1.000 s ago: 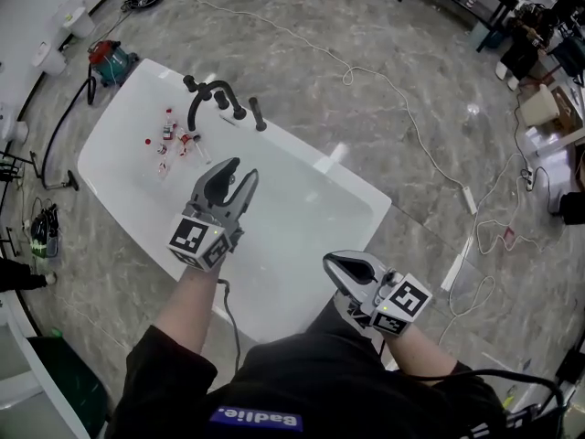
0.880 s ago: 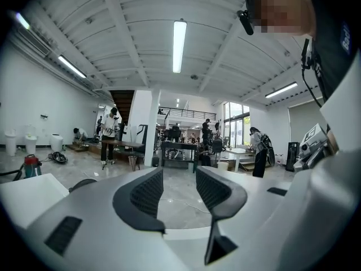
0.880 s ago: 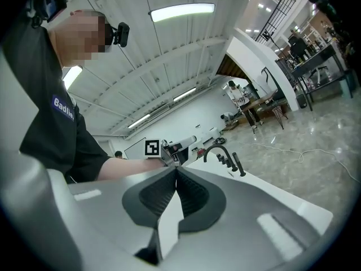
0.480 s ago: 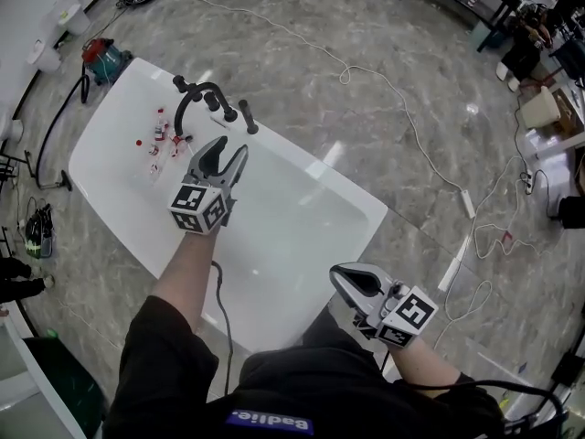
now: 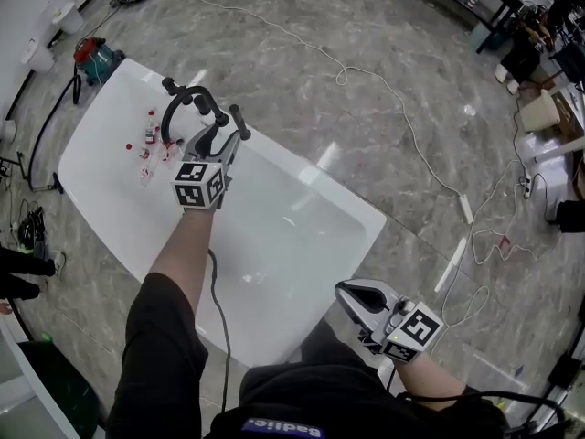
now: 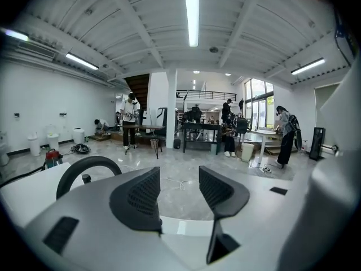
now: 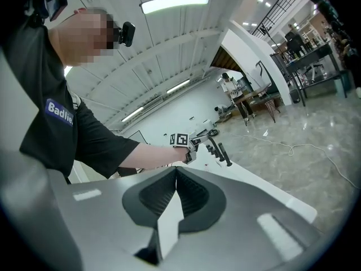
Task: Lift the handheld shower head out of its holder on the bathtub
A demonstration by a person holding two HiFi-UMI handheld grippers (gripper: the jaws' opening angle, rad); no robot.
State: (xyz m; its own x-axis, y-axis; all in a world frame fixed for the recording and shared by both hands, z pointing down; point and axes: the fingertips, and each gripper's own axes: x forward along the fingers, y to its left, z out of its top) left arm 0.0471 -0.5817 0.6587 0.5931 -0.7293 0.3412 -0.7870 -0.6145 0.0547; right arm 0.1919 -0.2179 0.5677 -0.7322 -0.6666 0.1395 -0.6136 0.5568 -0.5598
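The black handheld shower head (image 5: 239, 120) stands upright in its holder on the white bathtub's (image 5: 101, 158) far rim, beside the arched black spout (image 5: 179, 101). My left gripper (image 5: 225, 136) is stretched out right in front of that fitting, its tips just short of the shower head. Its jaws are opening and nothing lies between them (image 6: 179, 176); the spout's arch (image 6: 84, 165) shows at the left. My right gripper (image 5: 350, 291) hangs shut and empty by the tub's near end. In the right gripper view its jaws (image 7: 176, 173) meet, and the shower head (image 7: 224, 154) shows far off.
Several small red and white items (image 5: 151, 141) lie on the tub deck left of the spout. A red and teal vacuum (image 5: 91, 59) stands past the tub's far left corner. White cables (image 5: 402, 108) trail over the marble floor. Desks and people stand in the background.
My left gripper has reached away from me across the tub to the faucet set, jaws spreading wider. The right gripper has sunk a little toward my body, still shut.
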